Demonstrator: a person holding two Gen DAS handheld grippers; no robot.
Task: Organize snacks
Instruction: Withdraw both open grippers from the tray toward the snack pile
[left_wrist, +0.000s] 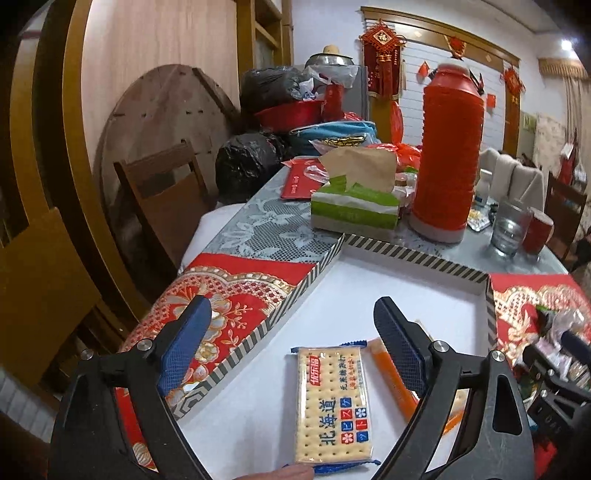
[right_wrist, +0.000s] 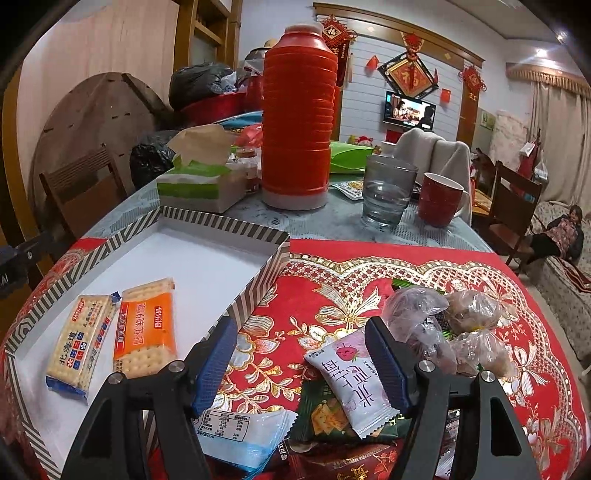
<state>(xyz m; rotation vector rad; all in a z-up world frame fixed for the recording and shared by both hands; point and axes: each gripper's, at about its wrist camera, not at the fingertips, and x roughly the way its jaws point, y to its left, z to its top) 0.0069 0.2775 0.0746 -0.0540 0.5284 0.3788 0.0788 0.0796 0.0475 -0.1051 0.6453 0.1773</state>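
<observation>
Indoors, on a counter (right_wrist: 480, 236) draped in grey-blue lace, overlaid with a red mat (right_wrist: 424, 295) patterned in gold filigree and flowers. Behind, a white-panelled wall hung with red knot ornaments, a lit television (right_wrist: 409, 110), wooden chairs, a round wooden tabletop leaned against the wall. Farther along the counter: tall ribbed red thermos flask (right_wrist: 297, 122), green-and-white tissue box (right_wrist: 199, 184), clear drinking glass (right_wrist: 388, 192), red mug (right_wrist: 439, 199).

Resting on the mat, a shallow white cardboard tray with a black-and-white striped rim (right_wrist: 225, 225). Inside it, side by side and apparently just touching, a blue-edged clear-wrapped cracker packet (left_wrist: 334, 404) printed 北海道 in large blue characters, and an orange-banded cracker packet (right_wrist: 146, 328) with white Chinese lettering too skewed to read.

Left hand-held gripper (left_wrist: 291, 328) spread wide above the blue-edged packet, pads clear of it, nothing held. Right hand-held gripper (right_wrist: 301, 354) moderately open over a loose heap on the mat outside the tray: a white sachet with a pink strawberry face (right_wrist: 351, 384) between the pads but not pressed, a pale blue wrapper showing a nutrition table (right_wrist: 243, 439), clear-bagged brown sweets (right_wrist: 454, 325).
</observation>
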